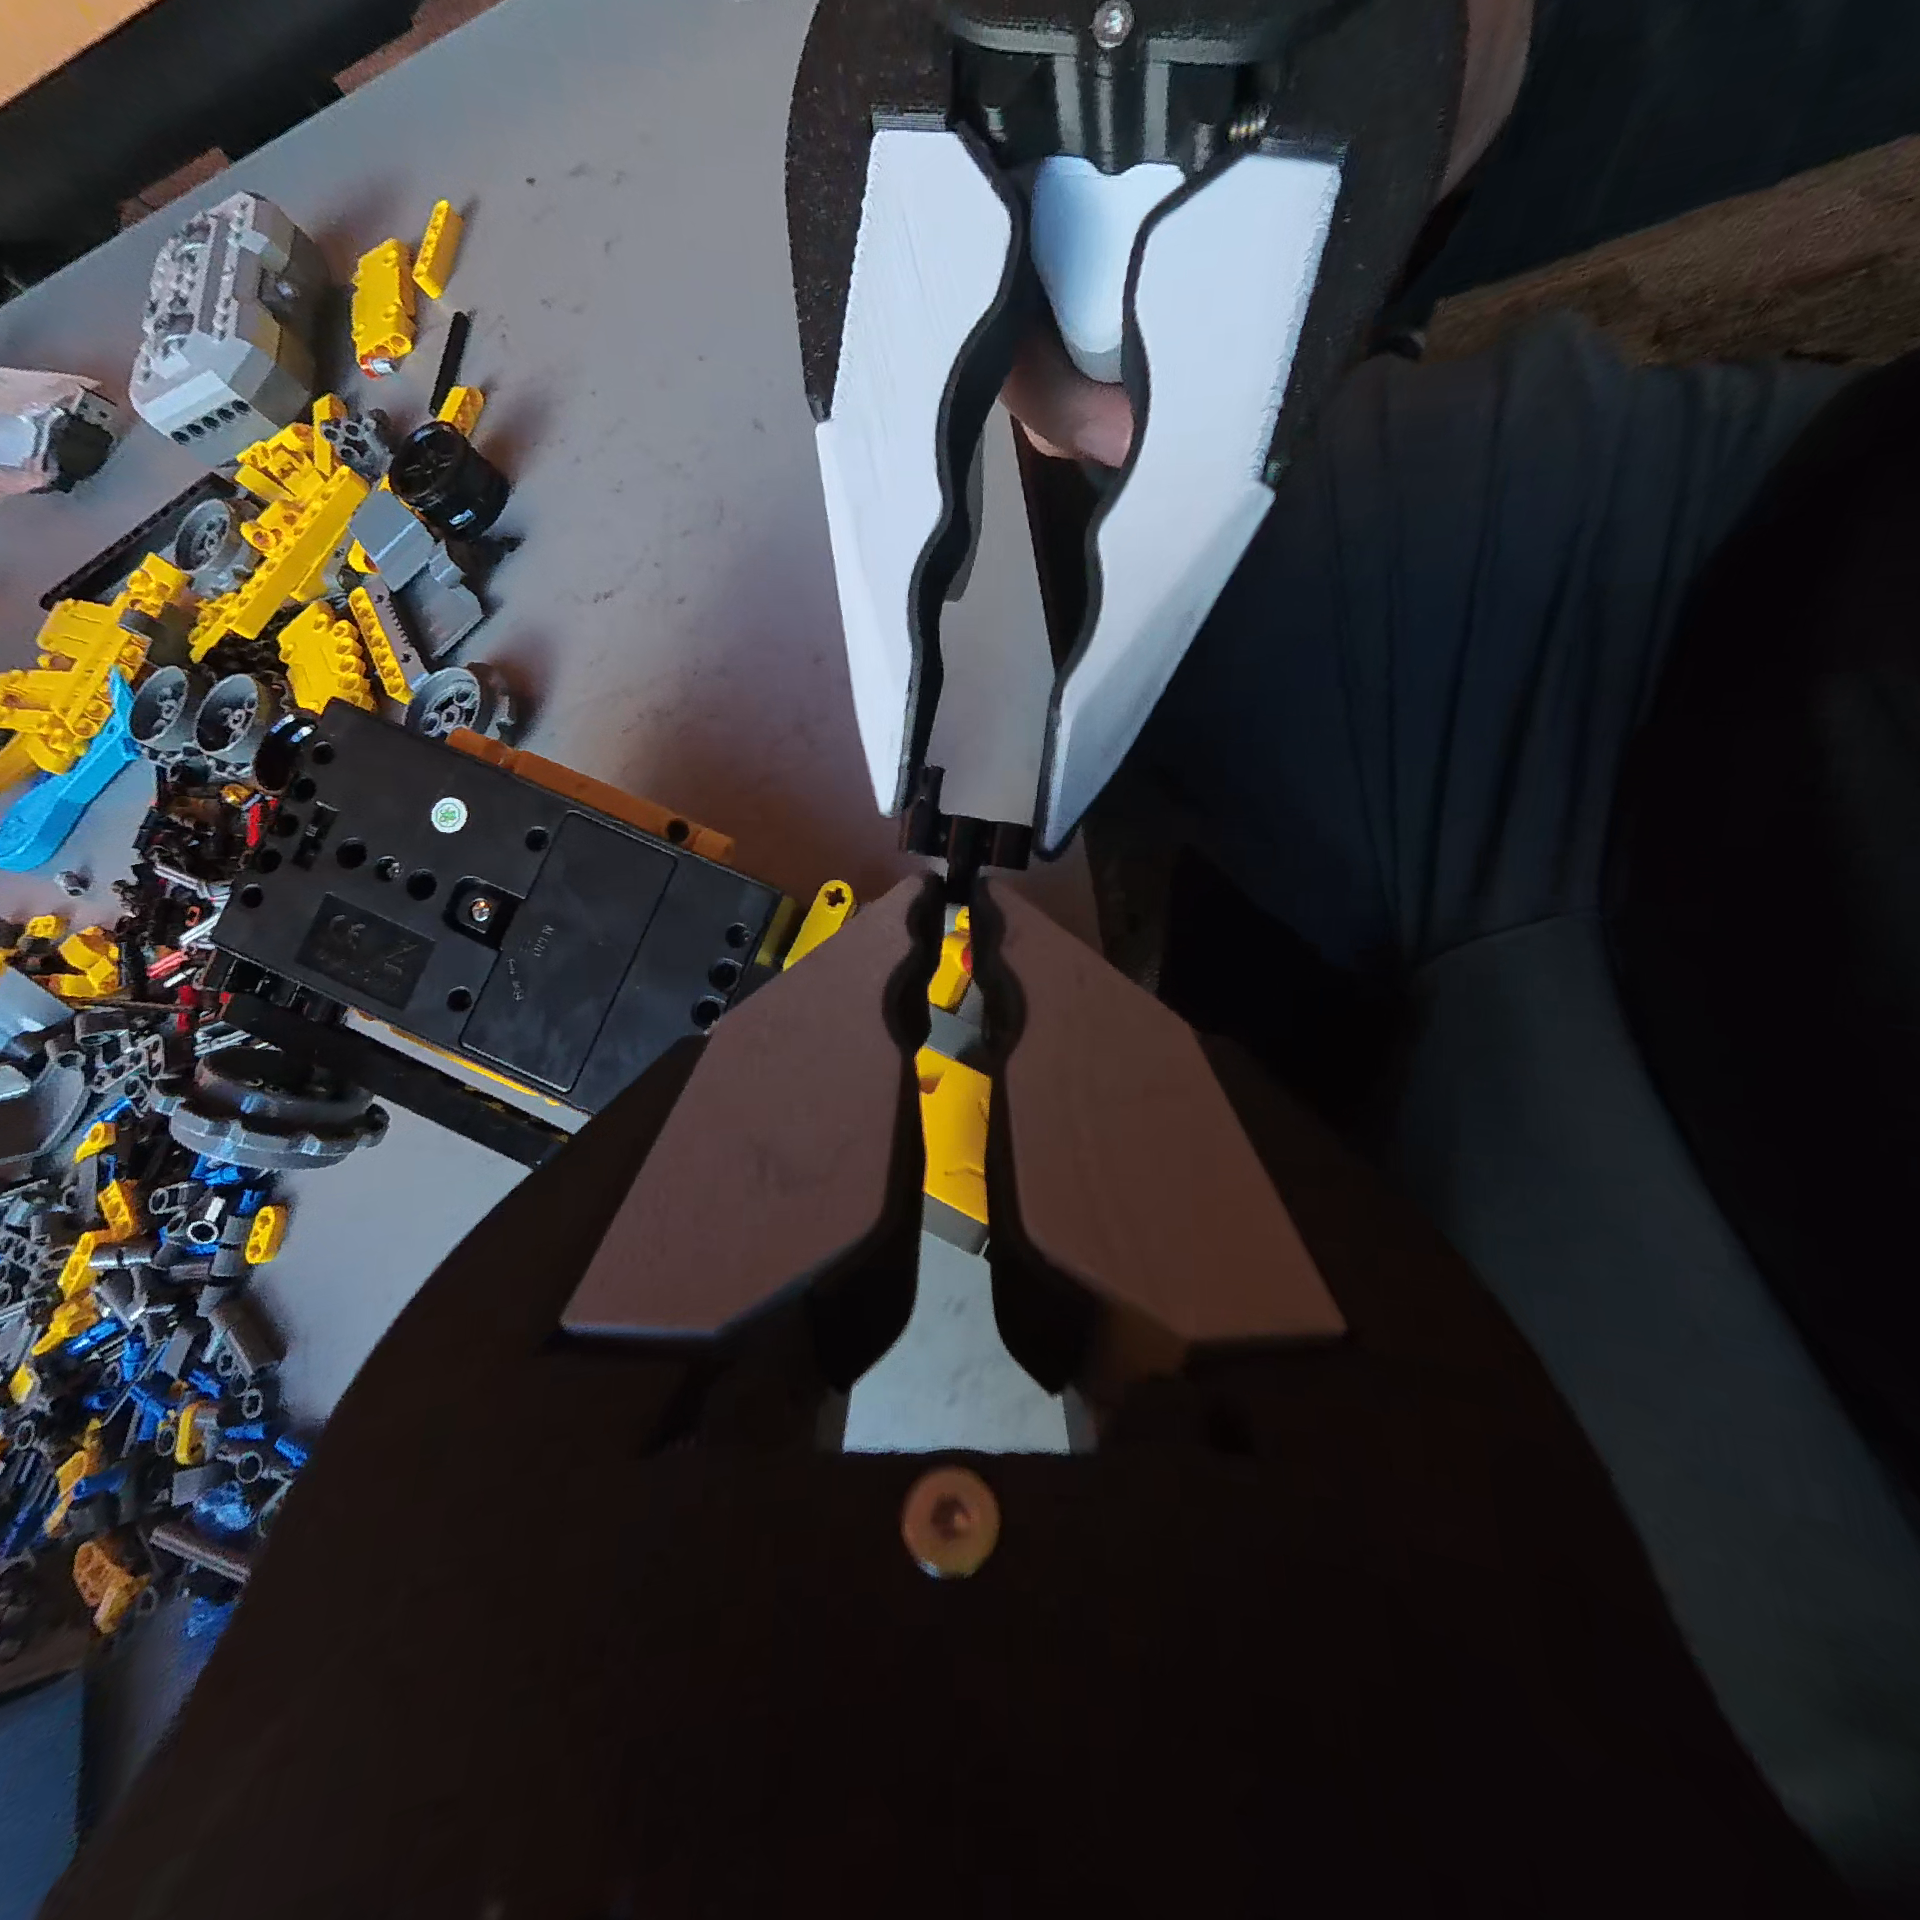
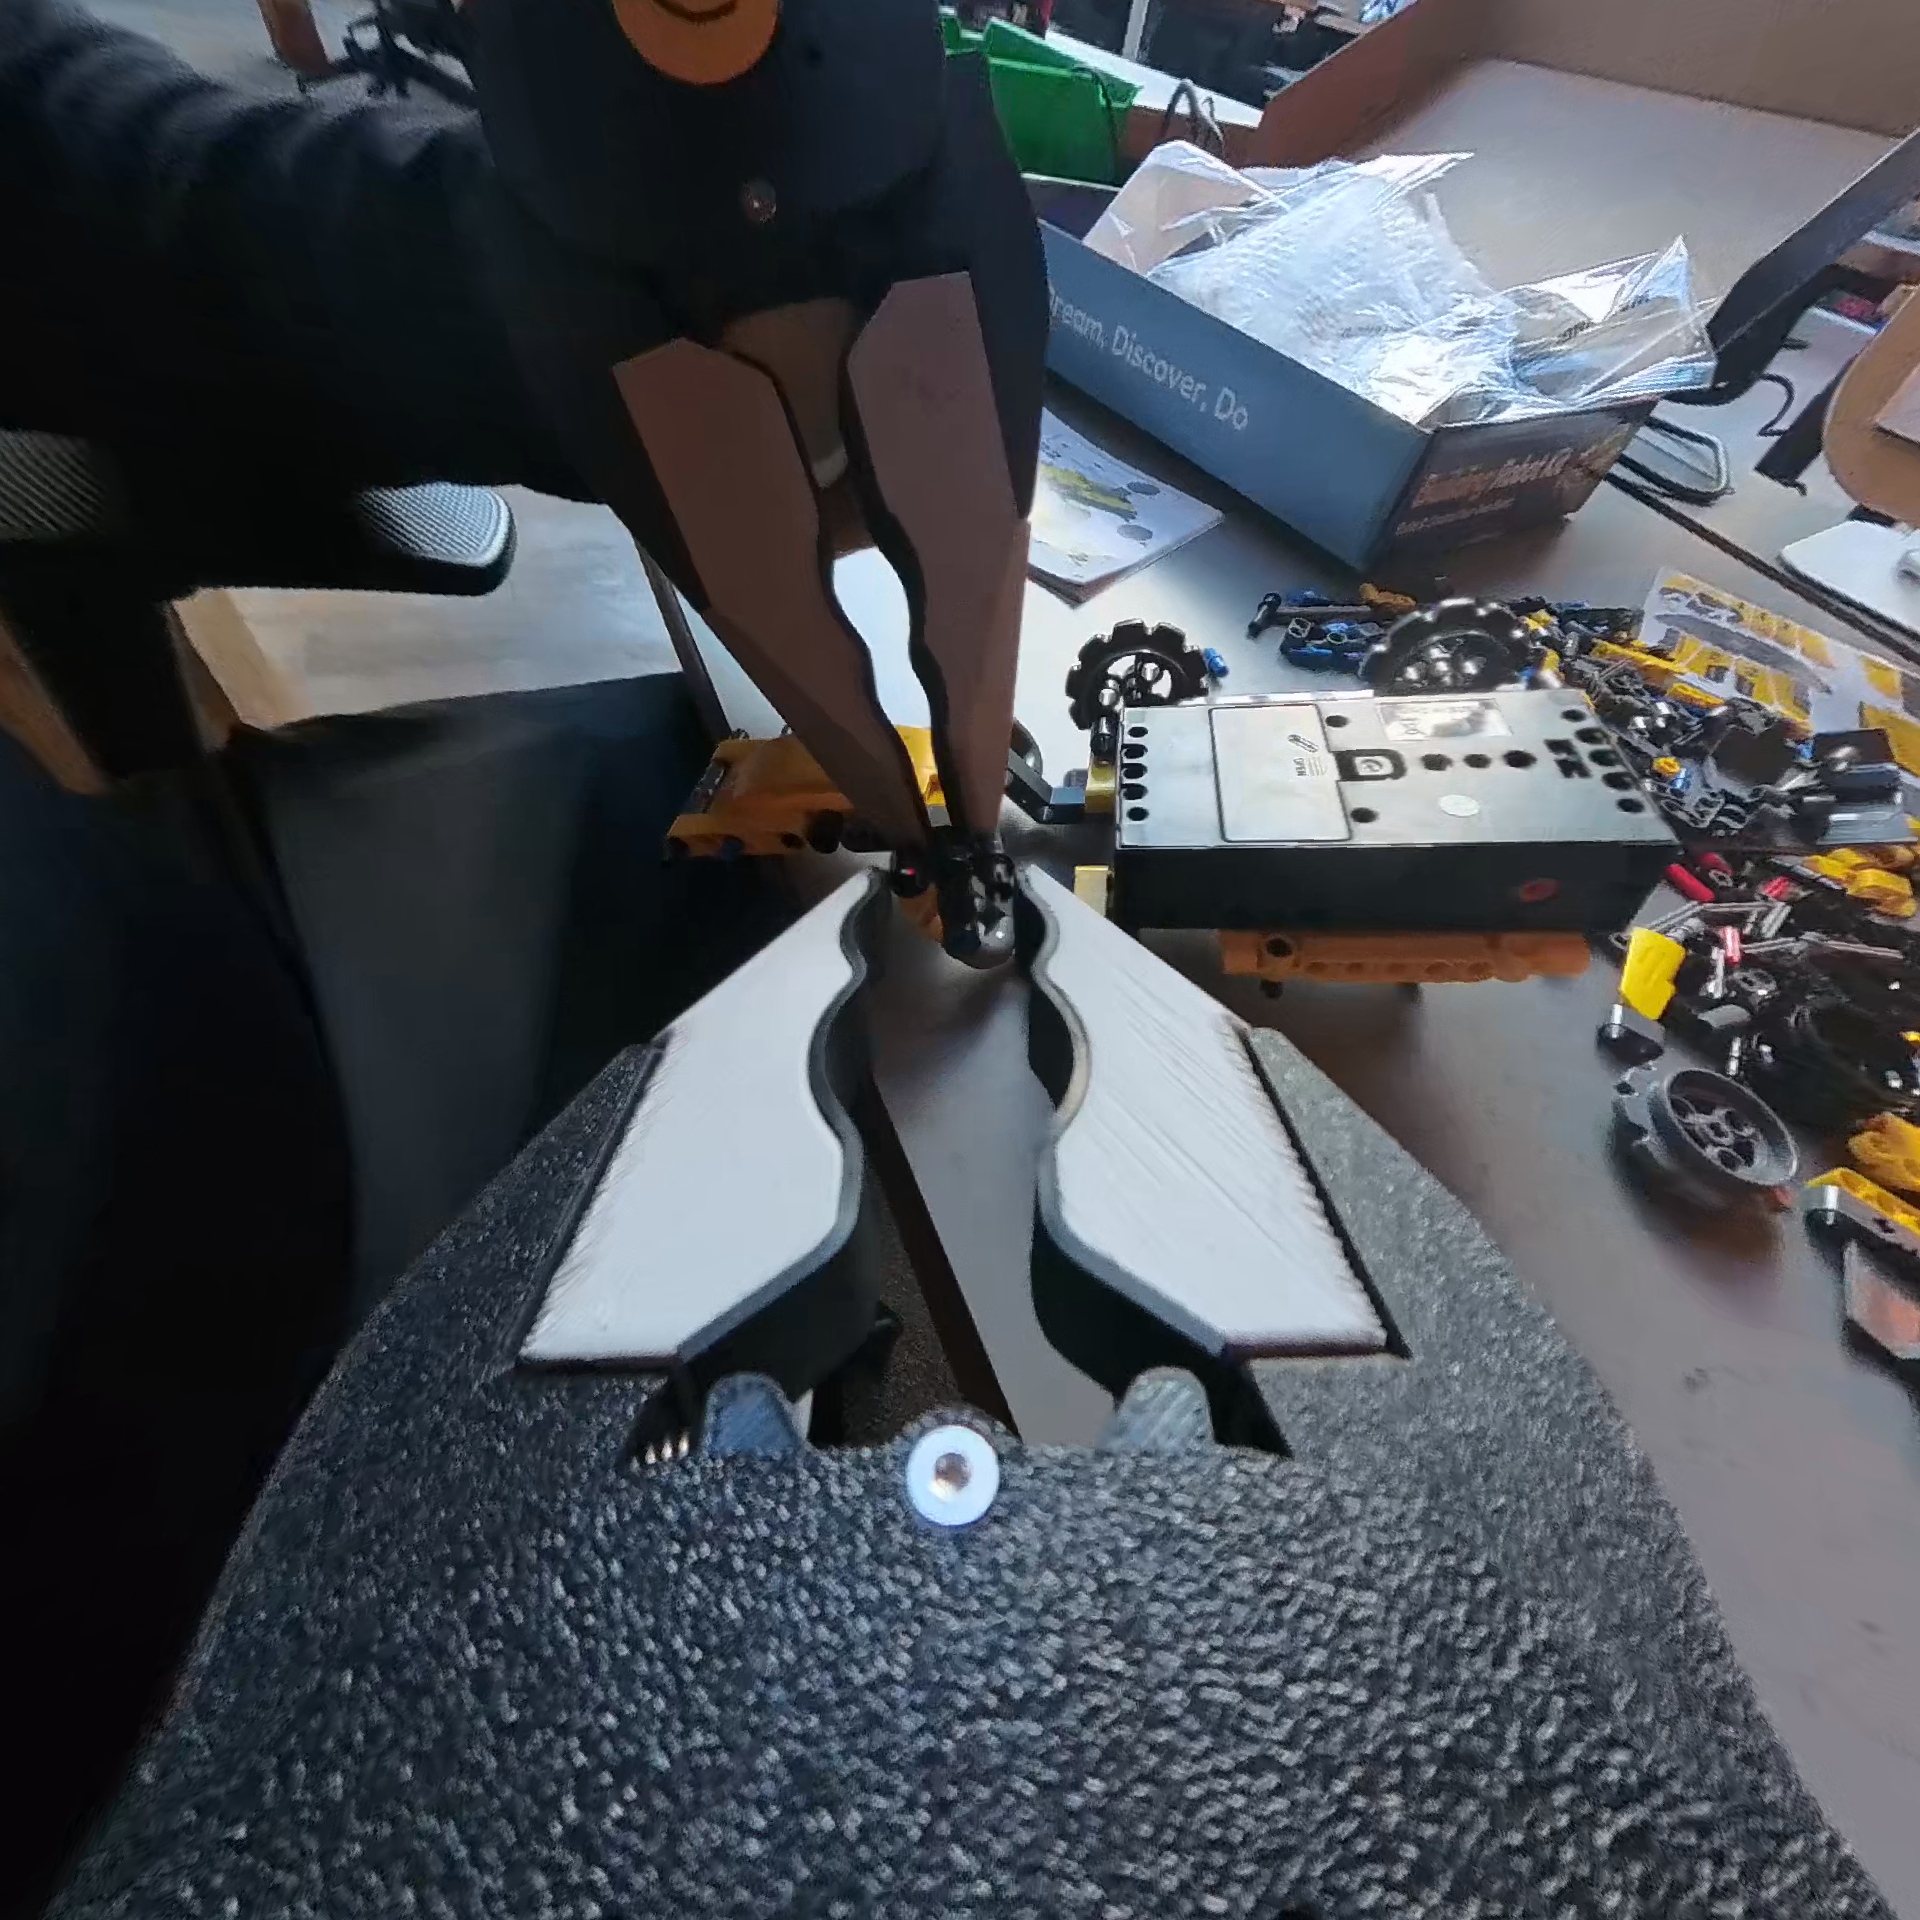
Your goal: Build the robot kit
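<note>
Tongs are being held tip to tip over the worktop (image 1: 665,343): left tongs (image 1: 951,894) clamped on a yellow-grey piece (image 1: 954,1132), right tongs (image 2: 951,888) pinching a small black connector (image 2: 971,873).

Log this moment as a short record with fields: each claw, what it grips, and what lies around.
left claw: brown fingers shut on yellow and grey piece
right claw: white fingers shut on small black connector
relation: the two claws meet tip to tip over the table edge
nearby: black battery box on grey table
clutter: loose bricks, blue cardboard box, black wheel
</note>
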`<state>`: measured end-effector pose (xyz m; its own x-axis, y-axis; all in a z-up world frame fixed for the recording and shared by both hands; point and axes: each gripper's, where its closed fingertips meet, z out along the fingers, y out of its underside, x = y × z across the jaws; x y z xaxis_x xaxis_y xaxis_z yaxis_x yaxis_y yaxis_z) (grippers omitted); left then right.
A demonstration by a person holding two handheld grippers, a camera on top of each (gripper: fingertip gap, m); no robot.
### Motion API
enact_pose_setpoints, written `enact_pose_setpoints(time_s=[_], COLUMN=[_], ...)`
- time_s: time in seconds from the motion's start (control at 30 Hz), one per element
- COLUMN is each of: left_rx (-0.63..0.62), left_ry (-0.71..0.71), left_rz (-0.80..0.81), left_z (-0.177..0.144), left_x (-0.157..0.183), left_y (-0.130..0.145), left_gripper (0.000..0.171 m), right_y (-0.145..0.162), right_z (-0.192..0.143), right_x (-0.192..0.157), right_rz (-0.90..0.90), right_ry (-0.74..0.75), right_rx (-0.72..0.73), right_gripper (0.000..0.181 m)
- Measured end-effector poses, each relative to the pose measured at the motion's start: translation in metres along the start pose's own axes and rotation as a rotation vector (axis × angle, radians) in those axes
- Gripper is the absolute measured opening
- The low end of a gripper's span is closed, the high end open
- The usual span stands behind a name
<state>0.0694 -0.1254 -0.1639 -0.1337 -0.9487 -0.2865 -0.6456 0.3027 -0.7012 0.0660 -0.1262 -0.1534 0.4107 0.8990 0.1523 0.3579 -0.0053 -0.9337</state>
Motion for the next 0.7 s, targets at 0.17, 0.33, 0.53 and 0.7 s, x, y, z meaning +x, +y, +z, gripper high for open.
enact_pose_setpoints(time_s=[0.17,0.33,0.53,0.7], left_rx=[0.004,0.014,-0.048,-0.065], left_ry=[-0.001,0.016,-0.164,-0.089], left_rz=[0.016,-0.075,-0.304,-0.464], left_z=[-0.001,0.000,-0.022,-0.015], left_x=[0.002,0.000,-0.058,-0.068], left_y=[-0.001,-0.001,0.022,0.031], left_gripper=[0.001,0.001,0.052,0.066], right_y=[-0.001,-0.001,0.009,0.012], right_z=[0.001,0.001,0.000,-0.001], right_x=[-0.002,-0.002,0.019,0.033], right_rz=[-0.006,-0.032,0.014,0.096], right_ry=[-0.004,0.017,0.143,0.218], right_rx=[0.004,-0.012,-0.059,-0.049], right_gripper=[0.023,0.023,0.023,0.023])
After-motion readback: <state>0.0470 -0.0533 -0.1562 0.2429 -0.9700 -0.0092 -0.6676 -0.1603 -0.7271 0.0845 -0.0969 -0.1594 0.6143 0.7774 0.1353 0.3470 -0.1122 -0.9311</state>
